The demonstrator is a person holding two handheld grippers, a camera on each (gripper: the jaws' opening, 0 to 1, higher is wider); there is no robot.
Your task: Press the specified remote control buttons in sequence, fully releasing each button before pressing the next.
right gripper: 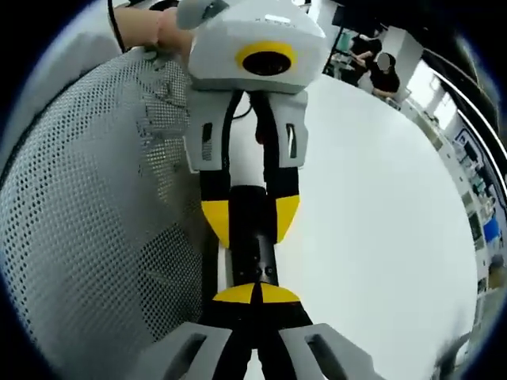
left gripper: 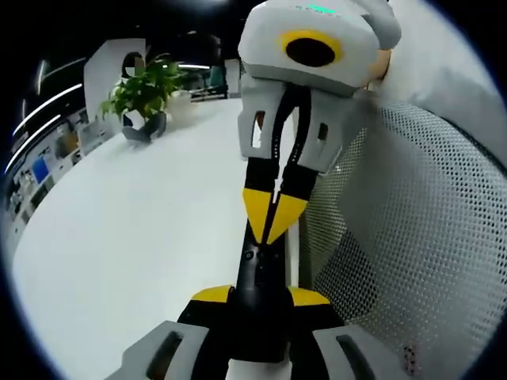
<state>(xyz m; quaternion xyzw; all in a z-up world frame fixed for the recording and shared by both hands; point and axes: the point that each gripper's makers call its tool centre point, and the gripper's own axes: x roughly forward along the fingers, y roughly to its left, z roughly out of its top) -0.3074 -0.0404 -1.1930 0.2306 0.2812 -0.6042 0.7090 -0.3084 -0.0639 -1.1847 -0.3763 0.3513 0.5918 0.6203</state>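
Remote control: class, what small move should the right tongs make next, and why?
Probably lift the right tongs straight off the remote. Their shut tips appear to rest on its face while the left tongs clamp it, so the button needs full release before another press.

1. The remote control is black, with a few small pale marks near its end.
2. The left gripper has yellow tips on black jaws and pale grey housings below.
3. The right gripper has yellow tips, black arms and a white-grey body ringed with yellow round a black centre.
4. The tabletop is plain white.
5. The mesh chair back is white-grey, patterned all over with small dark holes.
6. The potted plant has bright green leaves and a dark grey pot with a white patch.
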